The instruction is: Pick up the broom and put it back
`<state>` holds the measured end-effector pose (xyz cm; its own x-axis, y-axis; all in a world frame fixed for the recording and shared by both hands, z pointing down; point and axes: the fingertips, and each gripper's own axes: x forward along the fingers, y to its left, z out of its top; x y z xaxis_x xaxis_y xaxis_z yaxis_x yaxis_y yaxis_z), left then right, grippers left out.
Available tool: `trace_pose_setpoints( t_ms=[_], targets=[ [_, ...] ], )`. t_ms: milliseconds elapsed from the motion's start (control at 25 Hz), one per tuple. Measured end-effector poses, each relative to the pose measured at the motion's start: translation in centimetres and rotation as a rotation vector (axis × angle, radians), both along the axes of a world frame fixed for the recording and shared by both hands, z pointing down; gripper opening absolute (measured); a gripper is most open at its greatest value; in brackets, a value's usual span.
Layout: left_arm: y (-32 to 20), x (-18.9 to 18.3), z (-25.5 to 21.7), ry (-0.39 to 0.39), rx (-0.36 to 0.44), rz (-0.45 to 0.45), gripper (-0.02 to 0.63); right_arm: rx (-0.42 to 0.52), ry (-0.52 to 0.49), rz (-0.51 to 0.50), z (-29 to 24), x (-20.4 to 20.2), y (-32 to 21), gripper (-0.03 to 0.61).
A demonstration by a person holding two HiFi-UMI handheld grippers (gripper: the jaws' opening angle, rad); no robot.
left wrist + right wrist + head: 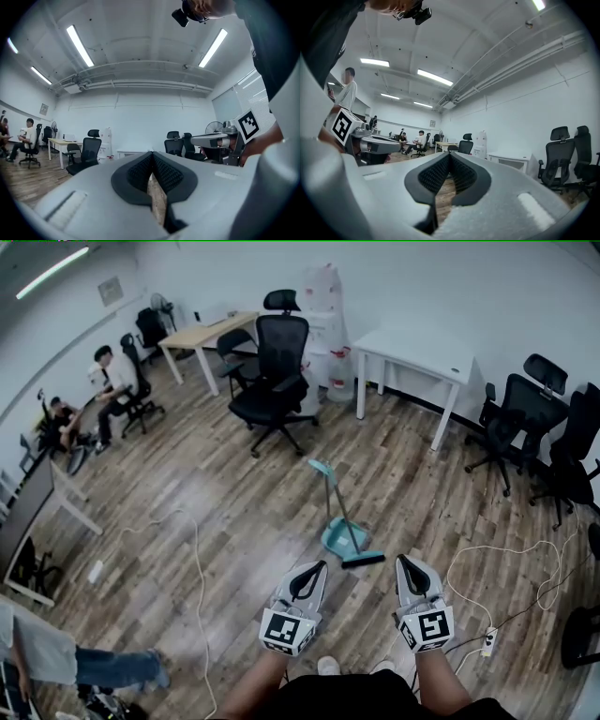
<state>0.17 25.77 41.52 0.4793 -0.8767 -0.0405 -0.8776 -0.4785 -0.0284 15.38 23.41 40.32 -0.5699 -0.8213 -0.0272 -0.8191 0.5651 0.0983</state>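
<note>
Head view shows the broom (346,524) out on the wood-plank floor (234,502), just ahead of both grippers. Its long axis runs diagonally: the dark brush head sits nearest the person, and the teal handle end points away and a bit left, toward the black office chair (275,381). The brush end sits right at a teal dustpan (335,538). Can't really tell if the stick is flat on the floor or leaning.

The left gripper (317,569) and right gripper (403,562) are both held level and side by side, short of the broom. Each has its jaws pressed together with nothing between them.

Room-wise it's an office with white walls. A white desk (413,354) stands behind the chair, more black chairs are on the right, and a white cable (499,548) runs to a power strip (487,642).
</note>
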Motion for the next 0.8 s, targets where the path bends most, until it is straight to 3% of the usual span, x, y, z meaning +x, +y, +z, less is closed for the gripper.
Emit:
trace_pose_setpoints(
  t_ms=[400,800],
  targets=[
    [-1.0,-1.9,0.0,0.000,-0.001,-0.013,0.018,0.004,0.023,-0.039,-0.1,-2.6,-1.3,0.003],
    [-7.8,-2.3,0.3,-0.014,-0.015,-0.040,0.018,-0.012,0.012,-0.076,0.3,-3.5,-8.7,0.003]
  ],
)
